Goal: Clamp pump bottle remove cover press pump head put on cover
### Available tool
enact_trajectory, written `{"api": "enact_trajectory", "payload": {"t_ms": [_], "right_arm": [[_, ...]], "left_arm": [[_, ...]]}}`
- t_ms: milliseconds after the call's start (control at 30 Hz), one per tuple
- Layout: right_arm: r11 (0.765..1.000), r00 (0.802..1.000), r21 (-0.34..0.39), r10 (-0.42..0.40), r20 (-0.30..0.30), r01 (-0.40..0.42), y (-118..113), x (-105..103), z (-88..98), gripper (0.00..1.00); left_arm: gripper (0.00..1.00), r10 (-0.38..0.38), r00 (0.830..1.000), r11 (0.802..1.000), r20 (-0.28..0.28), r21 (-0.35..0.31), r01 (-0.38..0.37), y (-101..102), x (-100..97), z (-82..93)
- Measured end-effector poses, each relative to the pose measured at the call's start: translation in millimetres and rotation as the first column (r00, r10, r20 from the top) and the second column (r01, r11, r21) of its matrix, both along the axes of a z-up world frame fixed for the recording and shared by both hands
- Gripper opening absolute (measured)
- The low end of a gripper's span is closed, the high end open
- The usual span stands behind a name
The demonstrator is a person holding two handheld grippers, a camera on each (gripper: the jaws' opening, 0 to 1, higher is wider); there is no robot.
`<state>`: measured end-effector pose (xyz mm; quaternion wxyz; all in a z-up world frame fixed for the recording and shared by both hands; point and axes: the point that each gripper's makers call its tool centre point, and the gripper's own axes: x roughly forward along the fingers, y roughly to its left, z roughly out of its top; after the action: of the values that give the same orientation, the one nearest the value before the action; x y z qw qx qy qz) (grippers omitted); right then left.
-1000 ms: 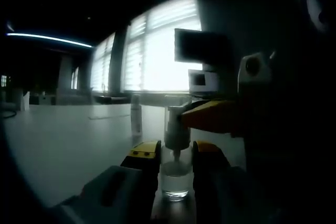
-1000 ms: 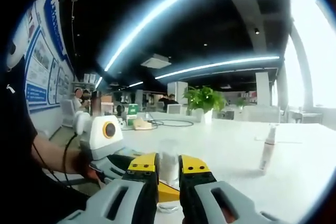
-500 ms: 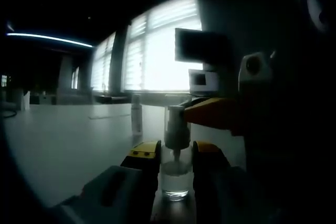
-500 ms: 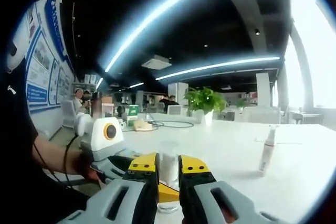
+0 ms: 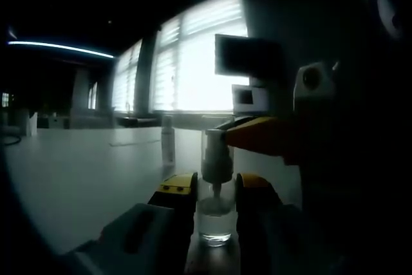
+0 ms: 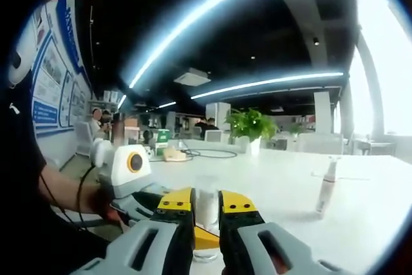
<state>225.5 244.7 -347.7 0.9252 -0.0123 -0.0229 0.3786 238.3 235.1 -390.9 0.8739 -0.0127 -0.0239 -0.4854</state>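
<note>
A clear pump bottle (image 5: 214, 220) stands on the white table (image 5: 77, 172), and my left gripper (image 5: 215, 185) is shut on its lower body between the yellow jaws. A clear cover (image 5: 217, 149) sits over the pump head. My right gripper (image 5: 239, 137) comes in from the right at the height of that cover. In the right gripper view the cover (image 6: 206, 191) stands between the two yellow jaws of my right gripper (image 6: 206, 200), which is shut on it. Just below it shows a yellow jaw of the left gripper (image 6: 205, 237), with a person's hand (image 6: 71, 191) behind it.
A second slim bottle (image 6: 327, 188) stands farther off on the table (image 6: 283, 185); the left gripper view has the slim bottle (image 5: 167, 143) before bright windows. A potted plant (image 6: 251, 123), cables and seated people are at the far end.
</note>
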Motion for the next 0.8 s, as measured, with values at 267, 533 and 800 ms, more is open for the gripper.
{"api": "enact_trajectory", "payload": {"t_ms": [267, 533, 800], "right_arm": [[1.0, 1.0, 0.003, -0.004, 0.005, 0.004, 0.5, -0.3, 3.2, 0.08], [1.0, 1.0, 0.005, -0.006, 0.01, 0.006, 1.1, -0.7, 4.0, 0.08], [0.999, 1.0, 0.043, -0.007, -0.02, 0.008, 2.9, 0.3, 2.2, 0.09]], "left_arm": [[0.15, 0.007, 1.0, 1.0, 0.001, 0.002, -0.007, 1.1, 1.4, -0.2], [0.14, 0.004, 1.0, 1.0, 0.002, 0.003, -0.004, 1.5, 1.5, -0.7], [0.15, -0.003, 1.0, 1.0, 0.002, 0.002, 0.003, 0.0, -0.6, -0.6]]}}
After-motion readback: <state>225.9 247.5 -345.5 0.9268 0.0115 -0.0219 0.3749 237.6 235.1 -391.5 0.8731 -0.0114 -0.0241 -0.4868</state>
